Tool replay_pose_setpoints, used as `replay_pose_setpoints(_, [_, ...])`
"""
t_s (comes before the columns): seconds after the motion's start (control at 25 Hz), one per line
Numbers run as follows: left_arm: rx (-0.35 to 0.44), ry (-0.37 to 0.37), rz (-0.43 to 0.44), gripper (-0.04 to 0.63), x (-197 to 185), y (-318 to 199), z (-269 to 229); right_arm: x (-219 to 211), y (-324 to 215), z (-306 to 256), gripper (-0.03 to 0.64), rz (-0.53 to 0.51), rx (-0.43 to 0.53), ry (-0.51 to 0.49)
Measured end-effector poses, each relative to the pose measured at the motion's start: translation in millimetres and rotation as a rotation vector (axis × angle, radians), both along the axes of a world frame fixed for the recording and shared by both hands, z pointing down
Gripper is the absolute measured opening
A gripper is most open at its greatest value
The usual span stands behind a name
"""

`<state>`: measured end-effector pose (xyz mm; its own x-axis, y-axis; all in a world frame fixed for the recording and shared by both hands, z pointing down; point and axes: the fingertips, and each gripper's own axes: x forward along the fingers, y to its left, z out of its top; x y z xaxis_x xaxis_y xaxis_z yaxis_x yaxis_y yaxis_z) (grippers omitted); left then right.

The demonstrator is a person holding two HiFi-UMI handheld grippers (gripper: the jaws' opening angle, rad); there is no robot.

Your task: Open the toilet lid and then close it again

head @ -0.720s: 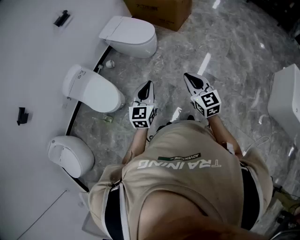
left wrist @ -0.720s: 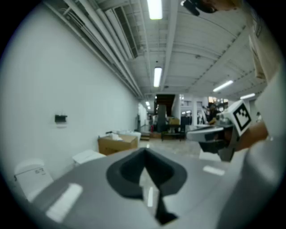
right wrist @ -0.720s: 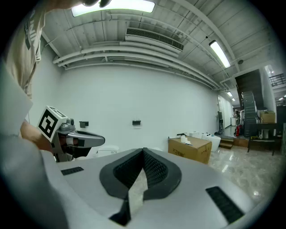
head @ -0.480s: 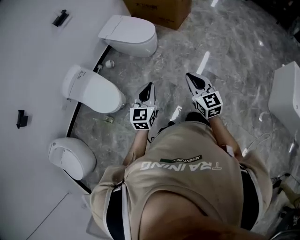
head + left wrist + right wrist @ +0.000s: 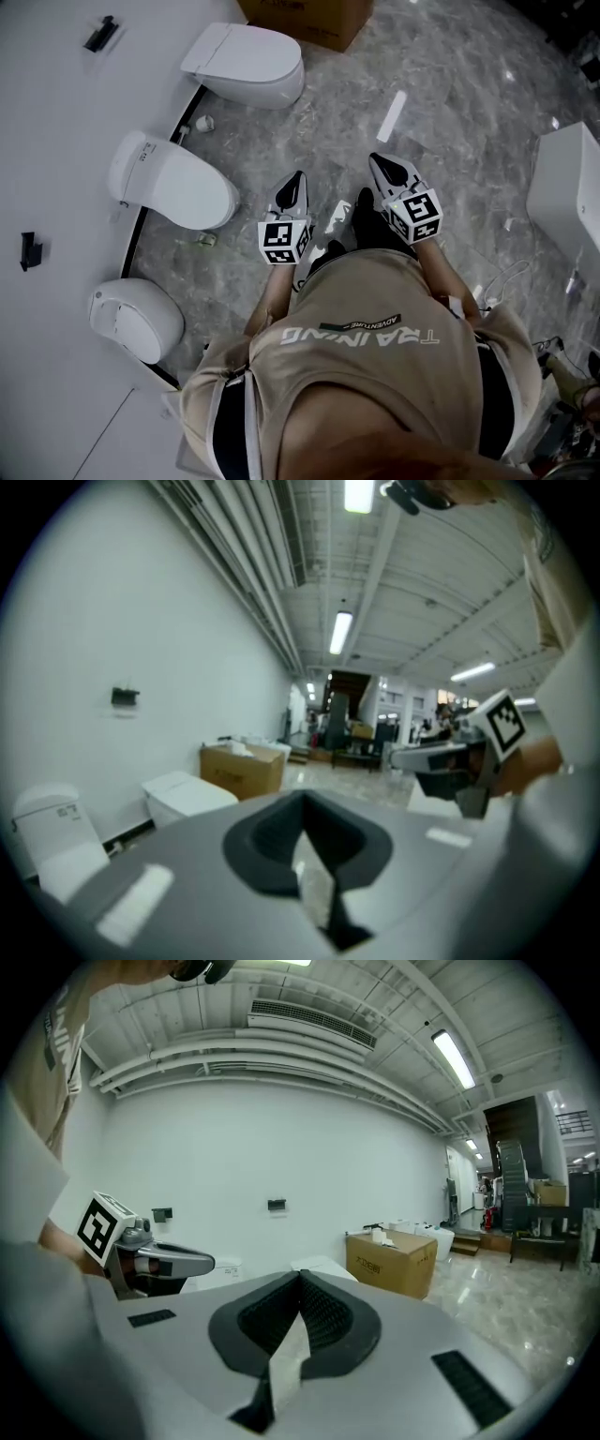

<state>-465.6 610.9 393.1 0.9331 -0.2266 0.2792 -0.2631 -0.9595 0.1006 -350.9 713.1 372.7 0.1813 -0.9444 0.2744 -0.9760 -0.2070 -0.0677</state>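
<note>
big grey marble floor [image 5: 450,122] with a white wall [image 5: 56,103] on the left, and three white toilets lined up along it. the person in the beige shirt [image 5: 366,375] stands over the floor holding both grippers out in front. cardboard box [image 5: 305,17] sits at the top, next to the far toilet [image 5: 248,61]. the middle toilet [image 5: 173,180] is the closest one, lid down flat, and so are the lids on the far one and the near toilet [image 5: 136,319].

the left gripper [image 5: 296,178] hangs in the air to the right of that middle toilet, apart from it, not touching anything. the right gripper [image 5: 380,164] is further right again, over bare floor. both have their jaws closed tip to tip with nothing between them, pointing away from the body.
</note>
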Motion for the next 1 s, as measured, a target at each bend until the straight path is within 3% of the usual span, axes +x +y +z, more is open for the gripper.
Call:
replay_pose_setpoints(0.2, [0.022, -0.018, 0.043, 0.005, 46.0, -10.5, 1.4, 40.7, -23.2, 16.6, 0.009, -0.004, -0.010, -0.030])
replay_pose_setpoints(0.6, [0.085, -0.064, 0.003, 0.005, 140.5, -81.2, -7.1, 150.2, -83.2, 26.9, 0.009, -0.021, 0.040, -0.088])
replay_pose_setpoints(1.0, [0.062, -0.082, -0.057, 0.005, 222.3, -118.2, 2.4, 239.5, -129.0, 27.4, 0.009, -0.055, 0.062, -0.038])
